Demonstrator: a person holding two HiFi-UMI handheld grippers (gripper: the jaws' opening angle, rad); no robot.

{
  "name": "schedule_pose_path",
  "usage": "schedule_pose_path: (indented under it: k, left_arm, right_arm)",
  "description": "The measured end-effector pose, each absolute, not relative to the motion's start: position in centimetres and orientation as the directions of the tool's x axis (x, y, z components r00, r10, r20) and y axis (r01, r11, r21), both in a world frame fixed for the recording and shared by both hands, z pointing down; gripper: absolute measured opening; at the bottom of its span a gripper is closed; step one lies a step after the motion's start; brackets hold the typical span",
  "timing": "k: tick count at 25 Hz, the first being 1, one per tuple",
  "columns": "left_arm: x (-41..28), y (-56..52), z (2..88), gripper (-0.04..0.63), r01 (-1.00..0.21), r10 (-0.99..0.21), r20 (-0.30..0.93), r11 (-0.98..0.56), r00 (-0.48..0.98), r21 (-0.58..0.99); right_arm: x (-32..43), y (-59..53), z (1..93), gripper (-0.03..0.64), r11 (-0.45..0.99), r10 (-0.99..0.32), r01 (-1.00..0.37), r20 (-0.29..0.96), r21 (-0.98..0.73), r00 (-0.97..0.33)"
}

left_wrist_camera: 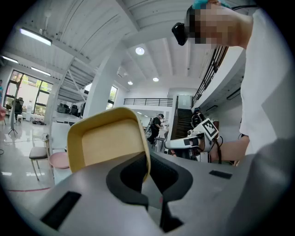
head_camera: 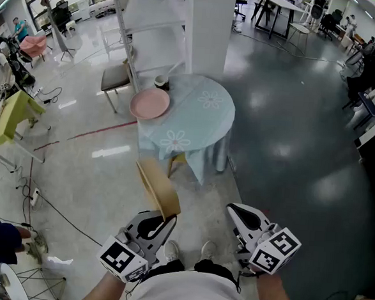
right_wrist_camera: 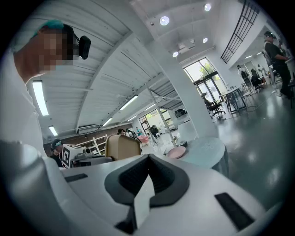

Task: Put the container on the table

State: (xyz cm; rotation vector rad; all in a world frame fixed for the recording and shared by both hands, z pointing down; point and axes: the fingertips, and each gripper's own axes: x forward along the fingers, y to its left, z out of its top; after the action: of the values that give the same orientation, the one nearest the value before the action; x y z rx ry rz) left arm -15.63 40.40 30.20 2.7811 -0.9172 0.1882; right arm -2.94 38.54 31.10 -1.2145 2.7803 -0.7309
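Carry step: my left tongs (head_camera: 165, 226) are clamped on the tan container (head_camera: 158, 188), up in the air, well apart from the table (head_camera: 205, 125). Right tongs (head_camera: 237, 215) pinched together, empty. Next I'd walk up and set it beside the pink plate (head_camera: 150, 103).

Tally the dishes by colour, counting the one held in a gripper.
Yellow: 1, the container in the left gripper
Pink: 1, the plate on the table
Dark: 1, the cup on the table
Total: 3
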Motion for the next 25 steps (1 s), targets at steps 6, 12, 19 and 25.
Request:
schedule_pose_path:
  k: [6, 12, 19, 25]
  left_arm:
    - [-15.1, 40.1, 30.2, 0.028, -0.602, -0.575, 0.188, -0.782, 0.796, 0.161]
    - [-13.8, 40.0, 30.2, 0.028, -0.601, -0.573, 0.19, -0.783, 0.798, 0.162]
    - [-11.9, 39.7, 30.2, 0.028, -0.605, -0.578, 0.189, -0.781, 0.794, 0.156]
    - [-9.7, 39.5, 30.2, 0.028, -0.623, -0.594, 0.197, -0.769, 0.78, 0.143]
  right_arm:
    - [-2.6, 38.1, 31.1, 0.023, 0.589, -0.693, -0.685, 0.168, -0.429, -0.701]
    - [-1.3, 37.7, 31.2, 0.025, 0.569, -0.707, -0.691, 0.164, -0.446, -0.688]
    - [0.7, 37.3, 31.5, 0.025, 0.569, -0.7, -0.683, 0.165, -0.459, -0.694]
    - [2.8, 36.8, 32.1, 0.025, 0.573, -0.688, -0.67, 0.167, -0.472, -0.706]
